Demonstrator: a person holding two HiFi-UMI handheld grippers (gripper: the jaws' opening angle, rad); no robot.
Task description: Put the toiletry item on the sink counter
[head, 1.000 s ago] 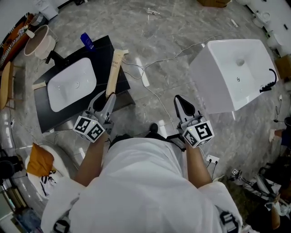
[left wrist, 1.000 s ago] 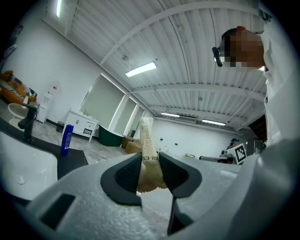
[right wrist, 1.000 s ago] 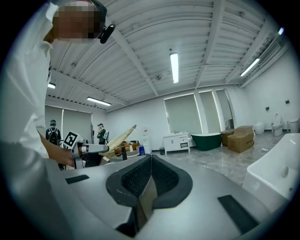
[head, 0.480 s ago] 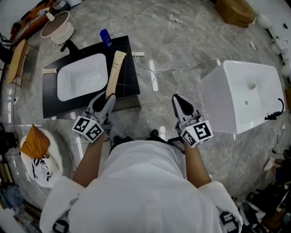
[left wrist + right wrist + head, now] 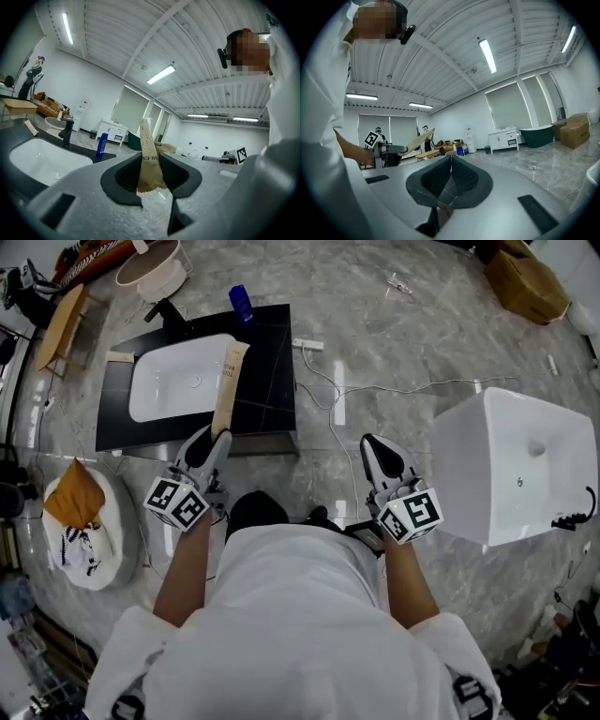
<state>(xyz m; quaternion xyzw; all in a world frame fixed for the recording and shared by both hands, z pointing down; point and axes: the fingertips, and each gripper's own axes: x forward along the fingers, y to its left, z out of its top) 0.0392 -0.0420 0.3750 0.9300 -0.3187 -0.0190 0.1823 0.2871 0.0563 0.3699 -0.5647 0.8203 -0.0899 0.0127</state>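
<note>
My left gripper is shut on the crimped end of a long tan toiletry tube, which sticks out forward over the black sink counter with its white basin. In the left gripper view the tube stands pinched between the two dark pads. A blue bottle stands at the counter's far edge, also visible as the blue bottle past the basin. My right gripper hangs over the marble floor, jaws shut with nothing between them.
A black tap rises behind the basin. A white basin unit sits on the floor at the right. White cables trail across the floor. A round white tub with an orange cloth lies at the left. A beige bowl is at top left.
Both grippers have swung left toward the black counter, which now lies straight ahead. The tube's tip reaches over the counter beside the basin. The grip on the tube is unchanged.
</note>
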